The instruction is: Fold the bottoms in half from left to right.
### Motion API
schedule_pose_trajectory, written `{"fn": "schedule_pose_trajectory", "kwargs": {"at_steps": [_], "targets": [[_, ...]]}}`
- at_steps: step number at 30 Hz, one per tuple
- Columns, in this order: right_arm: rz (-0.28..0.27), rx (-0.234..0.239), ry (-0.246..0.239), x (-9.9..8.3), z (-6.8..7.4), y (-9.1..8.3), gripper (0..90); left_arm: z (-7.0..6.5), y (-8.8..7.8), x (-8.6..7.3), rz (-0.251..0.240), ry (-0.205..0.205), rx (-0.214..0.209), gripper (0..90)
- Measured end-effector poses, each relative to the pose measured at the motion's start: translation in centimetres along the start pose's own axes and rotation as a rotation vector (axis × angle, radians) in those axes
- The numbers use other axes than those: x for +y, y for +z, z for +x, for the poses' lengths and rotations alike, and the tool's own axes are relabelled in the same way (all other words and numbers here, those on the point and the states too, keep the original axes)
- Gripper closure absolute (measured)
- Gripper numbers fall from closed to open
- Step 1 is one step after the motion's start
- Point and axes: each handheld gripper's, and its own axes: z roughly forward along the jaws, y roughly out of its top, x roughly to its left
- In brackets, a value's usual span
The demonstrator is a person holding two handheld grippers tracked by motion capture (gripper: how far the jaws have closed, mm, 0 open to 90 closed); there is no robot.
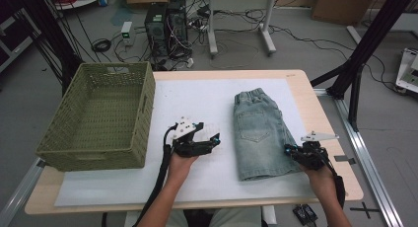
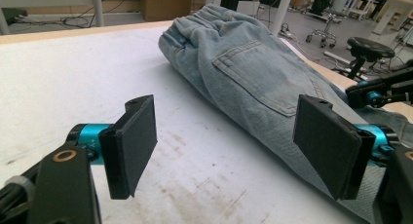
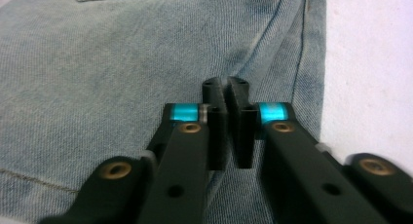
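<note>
Broadly, the bench (image 1: 315,113) carries a white mat, with a woven green basket (image 1: 101,116) at its left edge and a pair of folded denim shorts (image 1: 259,135) lying flat toward the right edge, waistband at the far side and hem toward the person. The shorts are the thing in hand, and the basket looks like their likely destination, though that is a judgement.

The right claw (image 3: 226,90) sits low on the shorts near their right hem corner, jaws drawn together on the denim (whether a fold of cloth is really pinched between the pads I cannot tell). The left claw (image 2: 229,136) hangs over the bare mat just beside the shorts' left edge, jaws wide with nothing between them.

To do this step well, I would bring the left claw in low to the near left hem corner and catch every layer, then check the right pinch has real cloth before lifting both together, level, so the fold holds.
</note>
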Motion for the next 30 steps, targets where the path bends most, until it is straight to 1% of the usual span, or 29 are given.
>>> {"fn": "schedule_pose_trajectory", "kwargs": {"at_steps": [1, 4, 5, 6, 8, 9, 11, 13, 14, 15, 17, 18, 19, 20, 21, 22, 23, 25, 26, 28, 30], "targets": [[-0.013, 0.009, 0.005, 0.0, -0.1, -0.2, 89.4, 0.1, -0.1, 0.0, 0.001, -0.001, 0.001, 24.1], [-0.042, -0.002, 0.008, 0.2, -0.5, -1.4, 89.7, 0.3, -0.3, -0.1, 0.001, -0.007, 0.007, 24.1], [-0.039, -0.011, 0.022, 0.2, -0.7, -1.8, 89.7, 0.4, -0.4, -0.1, -0.003, -0.01, 0.007, 24.1], [-0.037, -0.038, 0.013, 0.2, -1.0, -2.1, 89.7, 0.4, -0.4, -0.1, -0.003, -0.008, 0.008, 24.1], [-0.011, -0.096, 0.01, 0.2, -1.7, -2.4, 89.6, 0.5, -0.5, -0.1, -0.004, -0.009, 0.006, 24.1], [0.002, -0.111, 0.012, 0.1, -2.2, -2.4, 89.6, 0.4, -0.5, -0.1, -0.004, -0.01, 0.005, 24.1], [0.012, -0.118, 0.019, -0.1, -2.8, -2.3, 89.6, 0.4, -0.6, 0.0, -0.005, -0.009, 0.003, 24.1], [0.022, -0.136, 0.013, -0.3, -3.1, -2.1, 89.6, 0.5, -0.6, -0.1, -0.007, -0.012, 0.007, 24.1], [0.035, -0.141, 0.009, -0.3, -3.2, -2.0, 89.6, 0.5, -0.6, 0.0, -0.008, -0.012, 0.007, 24.1], [0.049, -0.133, 0.008, -0.5, -3.3, -1.7, 89.5, 0.6, -0.7, 0.0, -0.01, -0.014, 0.009, 24.1], [0.096, -0.096, 0.005, -0.8, -3.4, -1.1, 88.7, 0.7, -0.8, 0.0, -0.01, -0.013, 0.01, 24.1], [0.084, -0.099, 0.007, -0.8, -3.3, -1.1, 86.8, 0.7, -0.9, 0.0, -0.012, -0.014, 0.011, 24.1], [0.057, -0.097, 0.02, -0.8, -3.3, -1.3, 82.0, 0.8, -1.0, 0.0, -0.014, -0.014, 0.013, 24.1], [0.028, -0.098, 0.036, -0.6, -3.4, -1.6, 76.8, 0.9, -1.1, 0.0, -0.016, -0.015, 0.016, 24.1], [-0.01, -0.096, 0.051, -0.4, -3.3, -1.9, 69.4, 1.0, -1.3, 0.0, -0.017, -0.016, 0.019, 24.1], [-0.045, -0.093, 0.059, 0.0, -3.3, -2.1, 63.6, 1.1, -1.4, 0.1, -0.018, -0.013, 0.02, 24.1], [-0.075, -0.09, 0.057, 0.5, -3.1, -2.2, 61.7, 1.2, -1.5, 0.1, -0.02, -0.014, 0.02, 24.1], [-0.119, -0.075, 0.041, 1.7, -2.7, -2.1, 53.6, 1.3, -1.7, 0.1, -0.023, -0.013, 0.024, 24.1], [-0.137, -0.069, 0.029, 2.4, -2.4, -2.0, 52.4, 1.4, -1.9, 0.1, -0.026, -0.013, 0.025, 24.1], [-0.172, -0.042, 0.017, 3.9, -1.8, -1.3, 45.4, 1.5, -2.1, 0.1, -0.029, -0.013, 0.029, 24.1], [-0.204, -0.009, 0.005, 5.5, -1.3, -0.2, 39.5, 1.7, -2.3, 0.1, -0.03, -0.012, 0.033, 24.1]]}}
